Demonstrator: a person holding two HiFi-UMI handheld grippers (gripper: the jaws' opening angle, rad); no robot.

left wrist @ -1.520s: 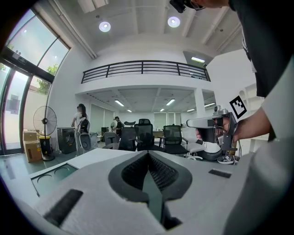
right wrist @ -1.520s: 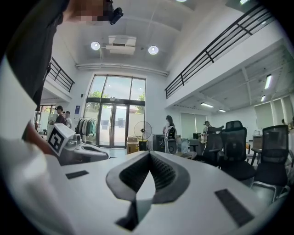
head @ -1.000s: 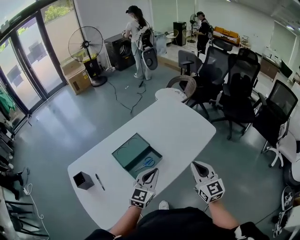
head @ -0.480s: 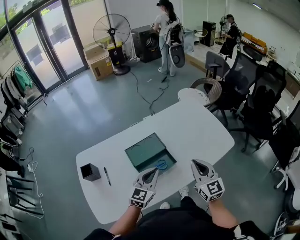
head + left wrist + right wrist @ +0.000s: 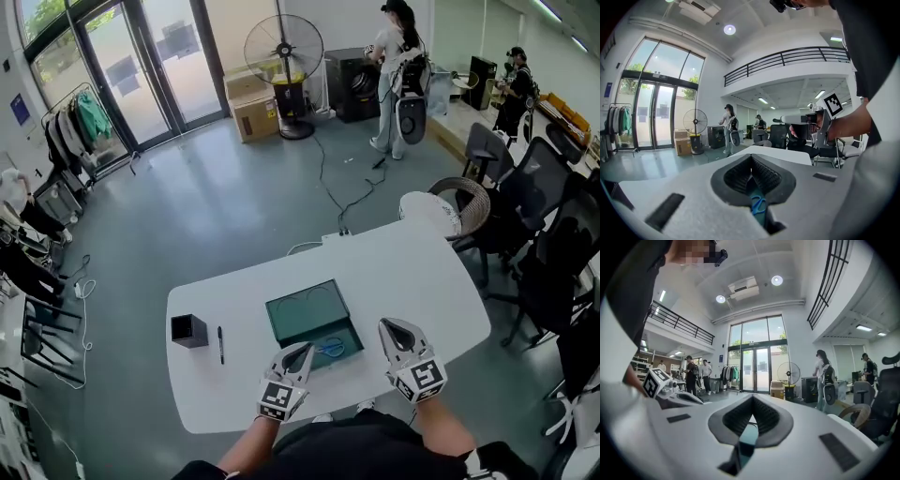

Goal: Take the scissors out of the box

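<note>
A shallow dark green box [image 5: 302, 314] lies open on the white table [image 5: 403, 272]. Blue-handled scissors [image 5: 330, 348] rest in its near right corner. My left gripper [image 5: 306, 350] hovers at the box's near edge, just left of the scissors, its jaws shut and empty. In the left gripper view the scissors [image 5: 758, 205] show through the gap below the closed tips of the left gripper [image 5: 751, 159]. My right gripper [image 5: 388, 326] is shut and empty, to the right of the box. The right gripper [image 5: 752, 401] looks level across the table, with the green box [image 5: 747, 437] showing below its tips.
A black square pen cup [image 5: 188, 330] and a black pen [image 5: 220, 344] sit on the table's left part. Office chairs [image 5: 548, 234] stand to the right of the table. A floor fan [image 5: 283, 52] and people stand far off across the room.
The view has swung left, so the table and box sit further right in the picture. The box now lies straight ahead of both grippers, and the left tips have reached its near edge.
</note>
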